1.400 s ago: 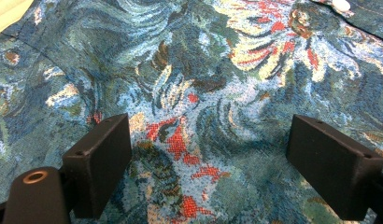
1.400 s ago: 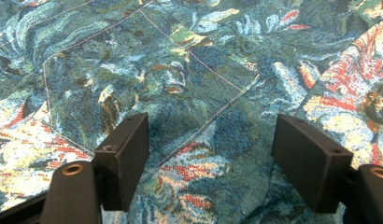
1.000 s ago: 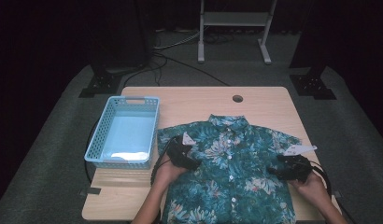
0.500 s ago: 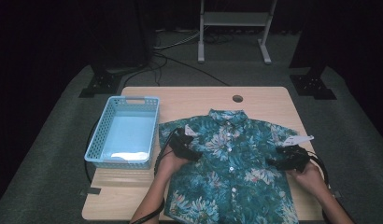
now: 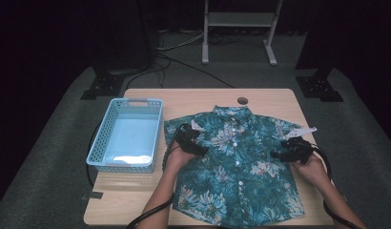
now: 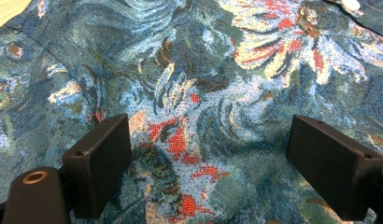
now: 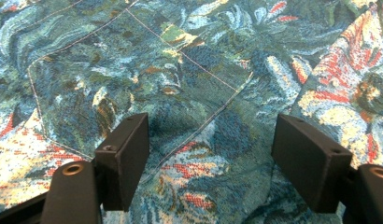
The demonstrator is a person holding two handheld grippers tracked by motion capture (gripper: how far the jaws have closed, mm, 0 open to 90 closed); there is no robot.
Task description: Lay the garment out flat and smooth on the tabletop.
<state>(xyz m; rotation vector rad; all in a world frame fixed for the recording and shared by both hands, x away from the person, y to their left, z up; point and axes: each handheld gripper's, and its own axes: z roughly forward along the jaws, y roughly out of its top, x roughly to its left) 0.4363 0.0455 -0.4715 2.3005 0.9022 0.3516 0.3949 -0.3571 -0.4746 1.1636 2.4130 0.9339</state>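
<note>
On the near half of the wooden table (image 5: 136,200), the floral shirt (image 5: 236,162) is lying flat, the left gripper (image 5: 188,140) and right gripper (image 5: 291,150) are hovering over it with jaws wide, the blue basket (image 5: 124,135) is sitting left, and grey carpet (image 5: 55,157) is spreading into darkness beyond.

left gripper (image 5: 190,141) black | right gripper (image 5: 293,150) black | blocky jaws, screw holes | black cables
</note>
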